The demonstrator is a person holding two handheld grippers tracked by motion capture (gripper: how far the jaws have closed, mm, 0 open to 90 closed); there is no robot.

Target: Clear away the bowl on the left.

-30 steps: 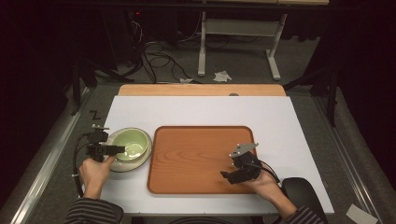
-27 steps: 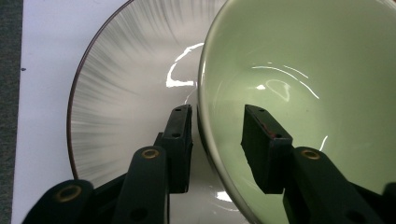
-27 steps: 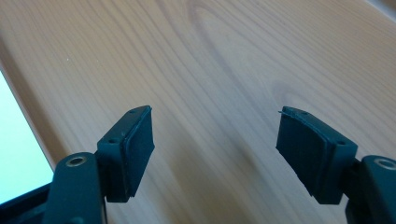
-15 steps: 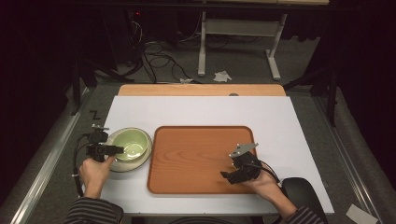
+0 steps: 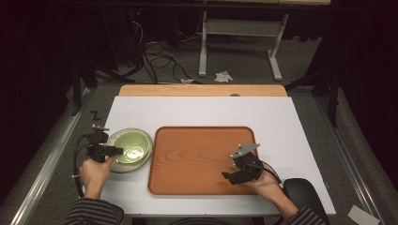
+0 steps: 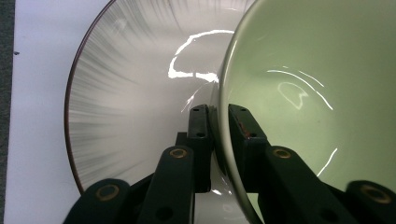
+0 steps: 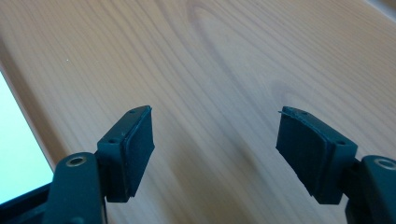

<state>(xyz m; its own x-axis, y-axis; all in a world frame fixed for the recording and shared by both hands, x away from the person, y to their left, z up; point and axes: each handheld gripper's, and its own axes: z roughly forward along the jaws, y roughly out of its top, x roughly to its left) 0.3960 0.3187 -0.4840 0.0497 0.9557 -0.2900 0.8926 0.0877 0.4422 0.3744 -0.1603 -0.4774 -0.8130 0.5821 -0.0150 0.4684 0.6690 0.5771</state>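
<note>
A pale green bowl (image 5: 131, 146) rests in a wider white dish with a dark rim (image 5: 120, 168) at the table's left front. My left gripper (image 5: 115, 151) has just been closing, and its jaws now pinch the green bowl's near rim (image 6: 224, 93), one pad inside and one outside, over the white dish (image 6: 130, 93). My right gripper (image 5: 230, 177) hovers open over the front right part of the wooden tray (image 5: 197, 154). Nothing lies between its pads (image 7: 135, 149) above the bare tray wood (image 7: 224, 56).
The tray and the dish lie on a white mat (image 5: 291, 122) that covers the table, with a wooden strip (image 5: 202, 90) along the far edge. A black rounded object (image 5: 302, 190) sits at the front right corner. Cables and desk legs stand on the floor beyond.
</note>
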